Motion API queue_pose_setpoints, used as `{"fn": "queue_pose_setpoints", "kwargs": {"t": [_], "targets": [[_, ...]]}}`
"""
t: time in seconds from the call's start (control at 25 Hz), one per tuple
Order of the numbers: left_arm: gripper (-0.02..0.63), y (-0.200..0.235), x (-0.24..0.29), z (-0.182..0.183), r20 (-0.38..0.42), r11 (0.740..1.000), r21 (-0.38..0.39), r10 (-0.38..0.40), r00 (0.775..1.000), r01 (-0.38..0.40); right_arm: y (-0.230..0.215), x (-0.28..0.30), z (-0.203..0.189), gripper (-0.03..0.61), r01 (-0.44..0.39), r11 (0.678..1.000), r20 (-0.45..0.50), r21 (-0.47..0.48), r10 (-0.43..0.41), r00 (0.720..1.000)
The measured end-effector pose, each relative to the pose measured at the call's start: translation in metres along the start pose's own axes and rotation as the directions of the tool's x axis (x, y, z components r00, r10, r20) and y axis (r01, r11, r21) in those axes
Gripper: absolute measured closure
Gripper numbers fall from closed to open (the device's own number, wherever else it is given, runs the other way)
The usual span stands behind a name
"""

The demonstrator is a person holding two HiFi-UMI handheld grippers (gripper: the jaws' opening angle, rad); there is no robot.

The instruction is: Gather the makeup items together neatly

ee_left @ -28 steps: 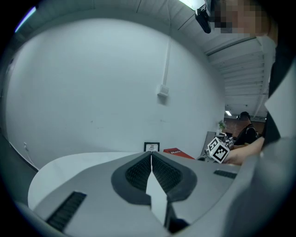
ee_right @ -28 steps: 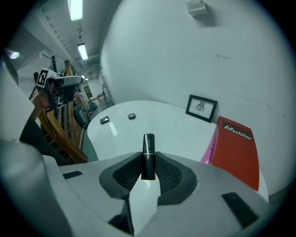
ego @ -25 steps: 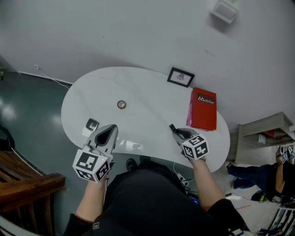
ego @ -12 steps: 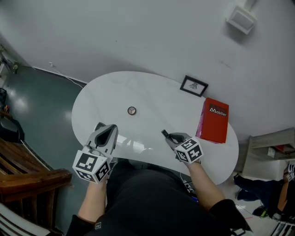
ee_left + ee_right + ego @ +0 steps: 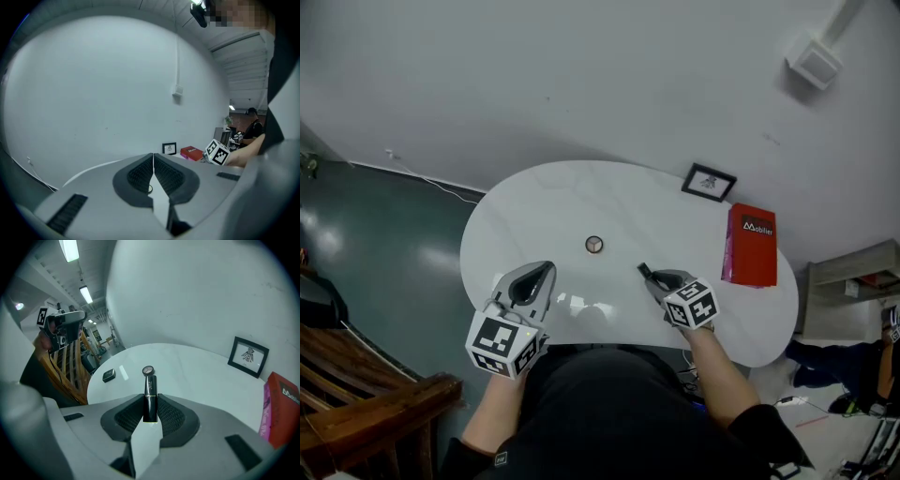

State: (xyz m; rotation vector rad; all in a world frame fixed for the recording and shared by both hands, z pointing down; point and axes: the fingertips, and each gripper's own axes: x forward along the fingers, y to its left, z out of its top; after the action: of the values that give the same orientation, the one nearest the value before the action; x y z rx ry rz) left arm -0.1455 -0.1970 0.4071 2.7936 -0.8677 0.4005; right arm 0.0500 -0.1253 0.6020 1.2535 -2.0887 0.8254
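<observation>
Lipstick held over the near rim of the white surface

The right hand-held gripper pinches a black lipstick. The left hand-held gripper, pressed together, hangs over the near-left edge. A round compact lies mid-surface with bare room around it. A red box and a picture frame line the far-right edge.

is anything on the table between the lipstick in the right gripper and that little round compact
Nothing visible does. The right gripper is shut on the lipstick, and only bare table lies between it and the round compact. The small dark case sits off to the side, clear of that line.
</observation>
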Motion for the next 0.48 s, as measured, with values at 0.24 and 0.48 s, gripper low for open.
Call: {"fn": "queue_pose_setpoints", "kwargs": {"t": [0.24,0.48], "targets": [[0.6,0.048,-0.012,-0.01,-0.021,0.995,0.013,-0.103,0.994,0.103,0.022,0.035,0.044,0.477,0.064,0.995,0.029,0.078,-0.066,0.997],[0.6,0.061,-0.007,-0.014,-0.032,0.98,0.004,-0.198,0.98,0.198,0.023,0.072,0.053,0.477,0.097,0.973,0.015,0.208,-0.103,0.995]]}}
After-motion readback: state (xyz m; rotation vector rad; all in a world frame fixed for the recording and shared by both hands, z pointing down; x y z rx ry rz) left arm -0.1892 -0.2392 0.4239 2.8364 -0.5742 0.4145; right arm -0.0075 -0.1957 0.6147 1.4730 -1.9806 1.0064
